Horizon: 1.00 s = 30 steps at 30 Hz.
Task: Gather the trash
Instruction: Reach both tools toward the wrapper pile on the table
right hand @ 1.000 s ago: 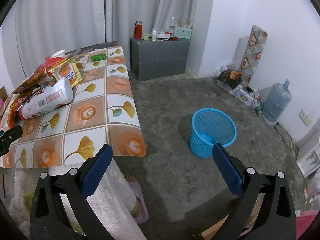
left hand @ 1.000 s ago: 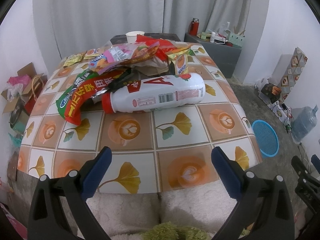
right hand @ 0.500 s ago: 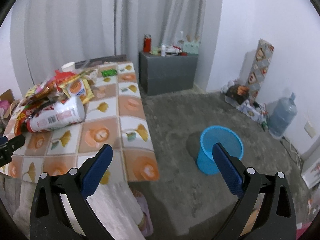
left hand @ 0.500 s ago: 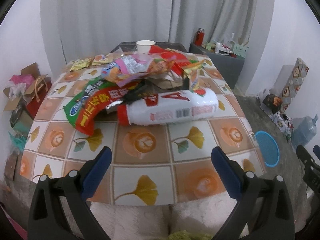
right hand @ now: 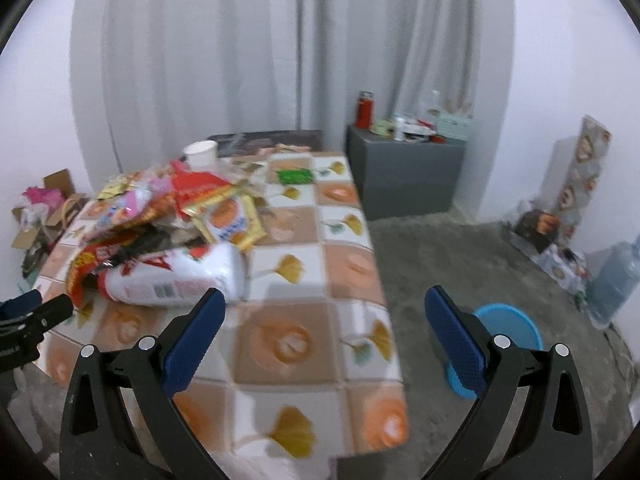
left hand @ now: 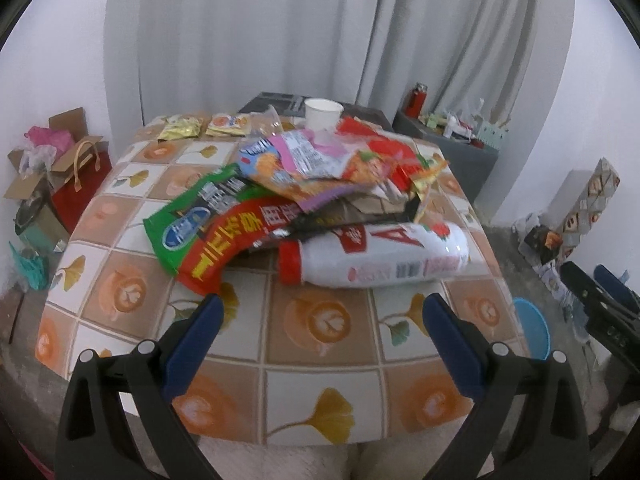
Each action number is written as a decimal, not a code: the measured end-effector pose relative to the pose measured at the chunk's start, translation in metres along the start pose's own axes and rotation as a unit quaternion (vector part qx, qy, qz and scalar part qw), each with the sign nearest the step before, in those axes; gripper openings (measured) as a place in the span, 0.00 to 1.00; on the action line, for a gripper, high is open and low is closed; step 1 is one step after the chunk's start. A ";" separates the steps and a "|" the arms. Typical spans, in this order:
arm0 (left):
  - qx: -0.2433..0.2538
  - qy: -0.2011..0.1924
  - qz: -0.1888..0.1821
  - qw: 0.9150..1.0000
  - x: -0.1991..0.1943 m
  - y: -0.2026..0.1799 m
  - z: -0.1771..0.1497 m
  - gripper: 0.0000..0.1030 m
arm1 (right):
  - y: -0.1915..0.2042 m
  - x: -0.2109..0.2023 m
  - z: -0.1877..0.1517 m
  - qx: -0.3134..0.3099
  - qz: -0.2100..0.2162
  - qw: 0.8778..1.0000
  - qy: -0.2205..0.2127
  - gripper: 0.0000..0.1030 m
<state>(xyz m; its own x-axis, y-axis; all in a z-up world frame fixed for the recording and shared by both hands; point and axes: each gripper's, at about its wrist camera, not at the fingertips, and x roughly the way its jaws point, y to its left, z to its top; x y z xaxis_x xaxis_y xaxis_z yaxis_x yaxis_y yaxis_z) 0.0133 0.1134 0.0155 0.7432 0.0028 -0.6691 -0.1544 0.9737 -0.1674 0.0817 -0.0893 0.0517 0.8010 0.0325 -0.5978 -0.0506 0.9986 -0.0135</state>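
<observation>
White red-capped bottle (left hand: 376, 256), orange ginkgo-leaf tablecloth (left hand: 320, 360), blue bin (right hand: 506, 330).

Right gripper (right hand: 322, 312) spread wide over the near end of the tiled table (right hand: 316, 364), nothing between its blue pads (right hand: 454, 340). White bottle (right hand: 180, 278) lies on its side at the table's left edge, wrapper pile (right hand: 168, 204) heaped on it, paper cup (right hand: 200, 153) beyond. Blue basket (right hand: 506, 330) on the floor right of the table
</observation>
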 end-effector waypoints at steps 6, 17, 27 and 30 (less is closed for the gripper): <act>-0.005 -0.033 0.009 0.999 -0.011 0.021 0.011 0.95 | 0.023 0.014 0.016 -0.012 0.050 0.999 -0.004 0.92; -0.001 -0.081 -0.007 0.997 -0.025 0.036 0.030 0.95 | 0.040 0.016 0.047 -0.019 0.097 0.995 -0.023 0.92; 0.018 -0.129 -0.055 0.990 -0.039 0.039 0.055 0.95 | 0.015 0.010 0.076 0.059 0.152 0.986 -0.019 0.92; 0.015 -0.143 -0.090 0.985 -0.040 0.041 0.063 0.95 | -0.002 0.018 0.076 0.108 0.180 0.978 0.011 0.87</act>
<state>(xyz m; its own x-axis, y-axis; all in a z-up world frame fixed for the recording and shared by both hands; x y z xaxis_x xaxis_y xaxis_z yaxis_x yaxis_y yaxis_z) 0.0186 0.1674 0.0807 0.9105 -0.1113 -0.3982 0.0133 0.9705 -0.2409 0.1419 -0.0877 0.1022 0.7409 0.3848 -0.5505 -0.1979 0.9083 0.3686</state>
